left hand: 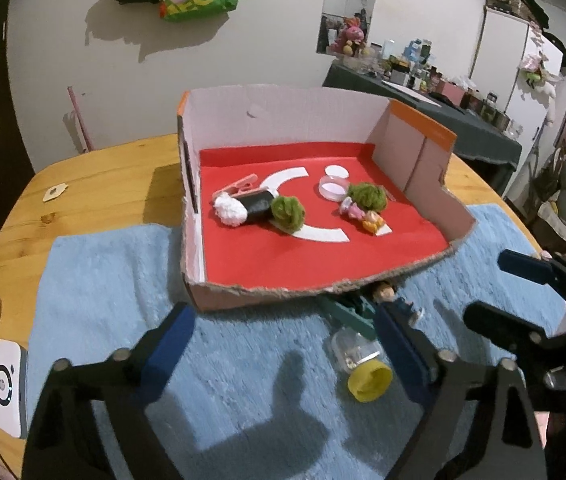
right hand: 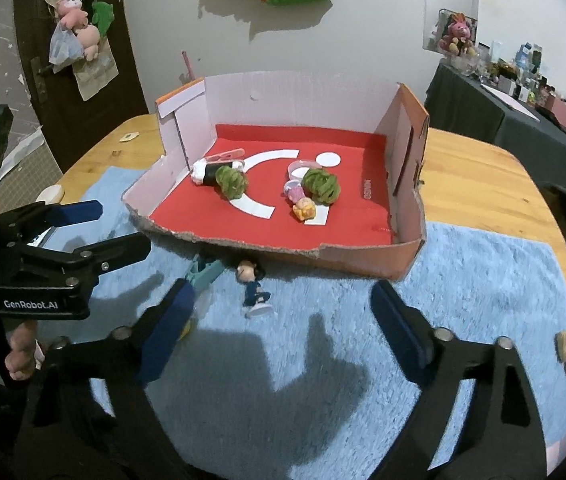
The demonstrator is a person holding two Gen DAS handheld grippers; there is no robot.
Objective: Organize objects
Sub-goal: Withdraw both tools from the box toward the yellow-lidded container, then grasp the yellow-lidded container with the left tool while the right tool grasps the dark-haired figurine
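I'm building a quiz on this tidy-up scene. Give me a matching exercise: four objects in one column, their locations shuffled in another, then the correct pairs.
Objects
1. small figurine
2. yellow-capped bottle
3. sushi roll toy
4. white camera device

Places
A. inside the cardboard box, on the red liner
B. wooden table edge, off the towel
C. blue towel, just before the box's front wall
D. lying on the towel near the left gripper

Pairs: 1-C, 2-D, 3-A, 4-B

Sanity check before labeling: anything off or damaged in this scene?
Yes. The cardboard box has a ragged, torn front edge. A small figurine, a teal clip and a yellow-capped clear bottle lie tipped on the blue towel outside it. Both grippers are open, holding nothing.
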